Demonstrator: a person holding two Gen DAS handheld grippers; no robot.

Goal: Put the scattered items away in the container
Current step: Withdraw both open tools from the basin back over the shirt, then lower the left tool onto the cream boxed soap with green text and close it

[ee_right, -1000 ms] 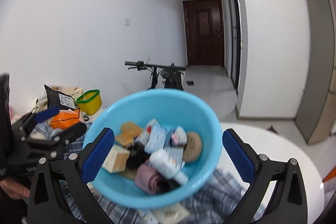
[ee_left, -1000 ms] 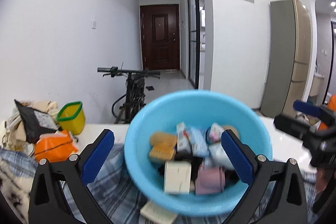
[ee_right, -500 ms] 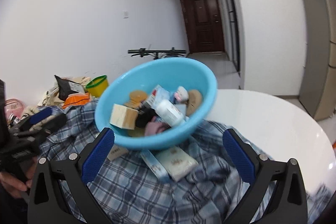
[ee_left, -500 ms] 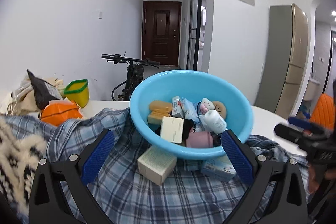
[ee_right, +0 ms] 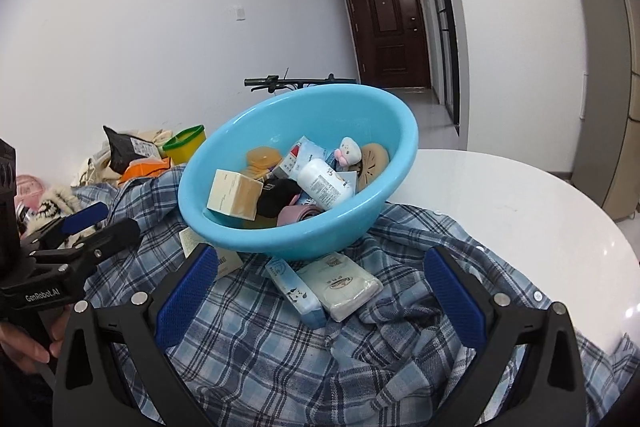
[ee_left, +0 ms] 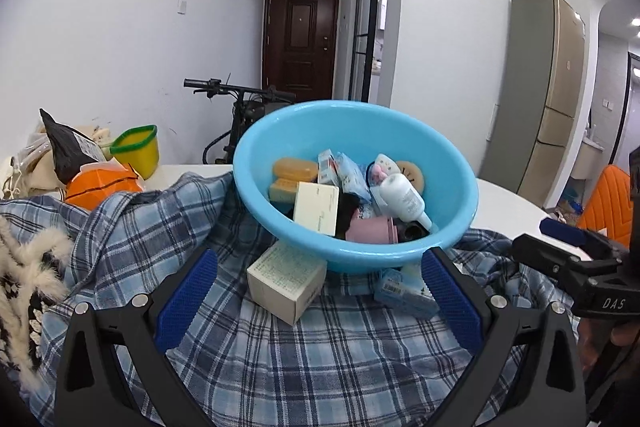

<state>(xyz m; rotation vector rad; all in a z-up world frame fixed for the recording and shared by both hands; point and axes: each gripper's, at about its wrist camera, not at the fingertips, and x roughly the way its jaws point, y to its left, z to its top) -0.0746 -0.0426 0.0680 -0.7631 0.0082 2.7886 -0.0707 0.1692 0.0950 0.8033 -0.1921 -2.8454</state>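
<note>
oddly, the basin [ee_left: 356, 255] sits tilted toward me because it rests on a box [ee_left: 286, 281] and 2 packs [ee_right: 320, 283] lying on the shirt [ee_left: 320, 359]. both my left claw [ee_left: 318, 303] and right claw [ee_right: 320, 301] are spread wide, holding nothing, so they can fit around those leftovers.

White lettering "DAS" reads on the black body of the right gripper [ee_left: 576, 259], seen at the right edge of the left wrist view. White lettering "GenRobot.AI" reads on the black body of the left gripper [ee_right: 86, 229], seen at the left edge of the right wrist view. Print on the boxes, bottle and packets is too small to read.
</note>
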